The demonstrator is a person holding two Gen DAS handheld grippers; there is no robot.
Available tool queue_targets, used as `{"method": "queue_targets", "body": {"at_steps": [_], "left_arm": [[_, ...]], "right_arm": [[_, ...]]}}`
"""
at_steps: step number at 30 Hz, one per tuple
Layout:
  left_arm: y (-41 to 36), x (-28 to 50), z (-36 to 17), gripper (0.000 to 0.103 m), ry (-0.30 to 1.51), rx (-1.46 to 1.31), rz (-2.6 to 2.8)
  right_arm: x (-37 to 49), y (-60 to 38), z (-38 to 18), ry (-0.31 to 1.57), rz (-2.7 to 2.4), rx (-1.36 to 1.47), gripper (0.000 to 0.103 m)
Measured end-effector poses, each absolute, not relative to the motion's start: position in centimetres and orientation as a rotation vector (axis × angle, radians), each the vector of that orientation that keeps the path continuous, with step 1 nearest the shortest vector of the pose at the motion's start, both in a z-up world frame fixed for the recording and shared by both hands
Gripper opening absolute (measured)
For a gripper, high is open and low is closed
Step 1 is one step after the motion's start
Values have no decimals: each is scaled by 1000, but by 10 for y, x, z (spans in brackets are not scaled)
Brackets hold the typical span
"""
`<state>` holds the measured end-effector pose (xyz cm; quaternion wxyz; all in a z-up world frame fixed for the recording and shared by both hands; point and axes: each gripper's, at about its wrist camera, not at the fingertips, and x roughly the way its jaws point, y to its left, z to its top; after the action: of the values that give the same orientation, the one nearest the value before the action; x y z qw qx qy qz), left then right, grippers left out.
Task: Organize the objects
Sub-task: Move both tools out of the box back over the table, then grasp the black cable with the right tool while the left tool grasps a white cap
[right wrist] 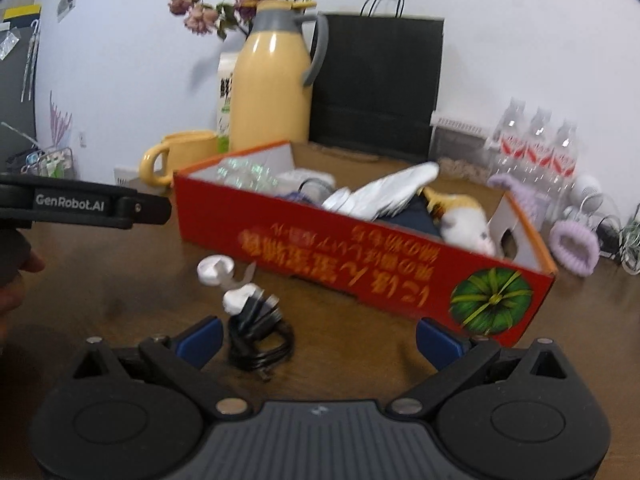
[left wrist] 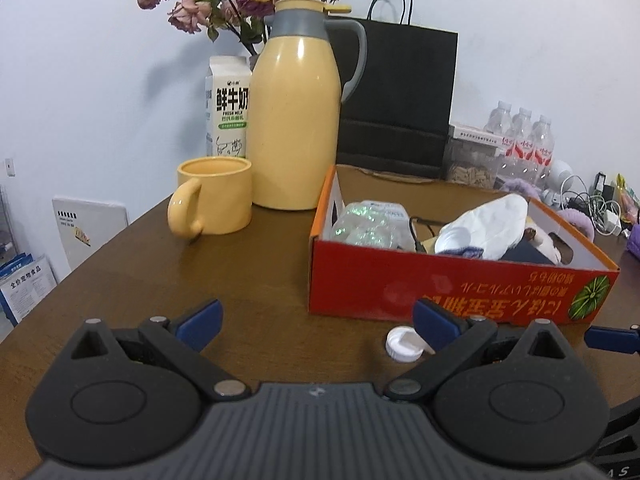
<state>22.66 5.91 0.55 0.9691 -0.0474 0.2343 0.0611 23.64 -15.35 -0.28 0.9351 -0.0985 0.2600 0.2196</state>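
Note:
A red cardboard box (left wrist: pixel 400 280) (right wrist: pixel 320 248) sits on the brown table, holding a crumpled plastic bottle (left wrist: pixel 368 220), white bags (left wrist: pixel 492 224) and a plush toy (right wrist: pixel 464 216). In front of the box lie a white bottle cap (left wrist: pixel 402 344) (right wrist: pixel 214 270) and a black coiled cable with a white plug (right wrist: pixel 256 332). My left gripper (left wrist: pixel 316 320) hangs open over the table, the cap just inside its right finger. My right gripper (right wrist: pixel 318 336) is open too, with the cable near its left finger. The left gripper's body (right wrist: pixel 84 204) shows at the right wrist view's left edge.
A yellow mug (left wrist: pixel 212 202), yellow thermos jug (left wrist: pixel 296 108), milk carton (left wrist: pixel 228 108), dried roses and a black paper bag (left wrist: pixel 400 92) stand behind the box. Water bottles (left wrist: pixel 524 140), purple fuzzy earmuffs (right wrist: pixel 572 244) and tangled chargers (left wrist: pixel 596 204) crowd the right.

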Motion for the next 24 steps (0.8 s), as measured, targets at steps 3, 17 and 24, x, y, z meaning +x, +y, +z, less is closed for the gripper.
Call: {"method": "queue_targets", "body": {"at_steps": [3, 17, 24], "left_arm": [[59, 226, 5, 103, 482, -93, 121], [51, 223, 0, 103, 510, -67, 93], [50, 224, -1, 103, 519, -65, 98]], "right_arm": [[239, -150, -5, 572, 458, -170, 103], [253, -134, -15, 685, 434, -140, 98], [244, -132, -10, 637, 493, -136, 38]]}}
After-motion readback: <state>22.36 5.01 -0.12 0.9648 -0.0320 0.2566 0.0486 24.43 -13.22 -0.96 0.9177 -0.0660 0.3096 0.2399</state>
